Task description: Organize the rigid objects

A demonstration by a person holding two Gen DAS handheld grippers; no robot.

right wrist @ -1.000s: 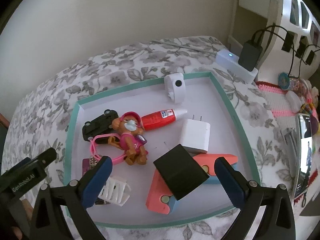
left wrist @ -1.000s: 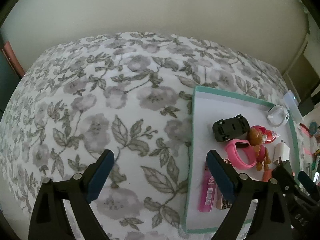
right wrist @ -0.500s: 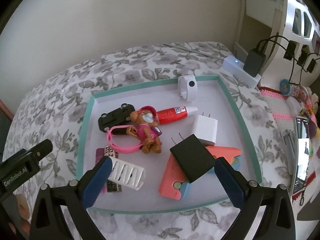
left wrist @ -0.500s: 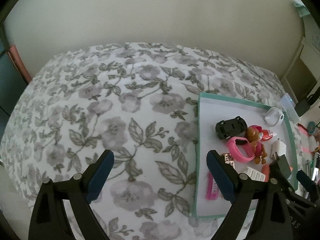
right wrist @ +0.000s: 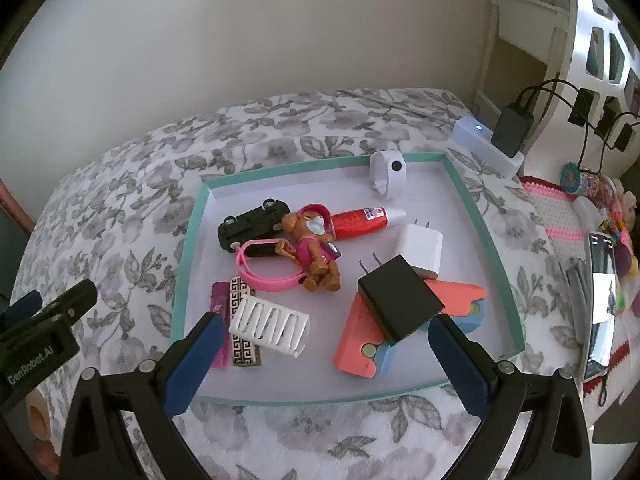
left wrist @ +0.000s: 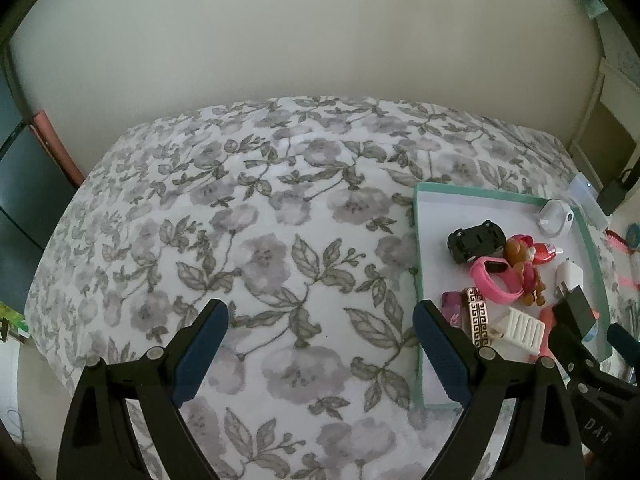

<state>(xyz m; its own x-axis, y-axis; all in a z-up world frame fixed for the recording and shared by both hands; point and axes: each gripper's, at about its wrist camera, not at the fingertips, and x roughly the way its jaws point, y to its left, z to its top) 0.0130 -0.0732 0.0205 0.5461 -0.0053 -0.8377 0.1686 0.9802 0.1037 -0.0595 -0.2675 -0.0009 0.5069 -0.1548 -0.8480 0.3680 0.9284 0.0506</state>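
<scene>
Clutter is the main hazard. From the left wrist view, the left claw (left wrist: 320, 332) hangs wide and empty over the grey-flowered bedspread (left wrist: 256, 248); the shallow teal-rimmed white tray (left wrist: 418, 264) lies off its right finger, whose tip overlaps the tray's near edge in the picture. A careless sideways sweep could catch that rim and, on so soft a bed, tip the tray.

From the right wrist view, the right claw (right wrist: 320, 354) is also wide and empty, poised over the tray's near side. Between and just ahead of its fingers sit the white ribbed plastic hair clip (right wrist: 270, 326) and the black square plug adapter (right wrist: 398, 304), which rests on the coral and blue folded plastic piece (right wrist: 360, 346). Closing on the adapter may drag that piece along. The brown toy puppy in pink clothes (right wrist: 312, 248) lies across the pink rubber watch band (right wrist: 272, 276), so lifting either may snag the other.
</scene>
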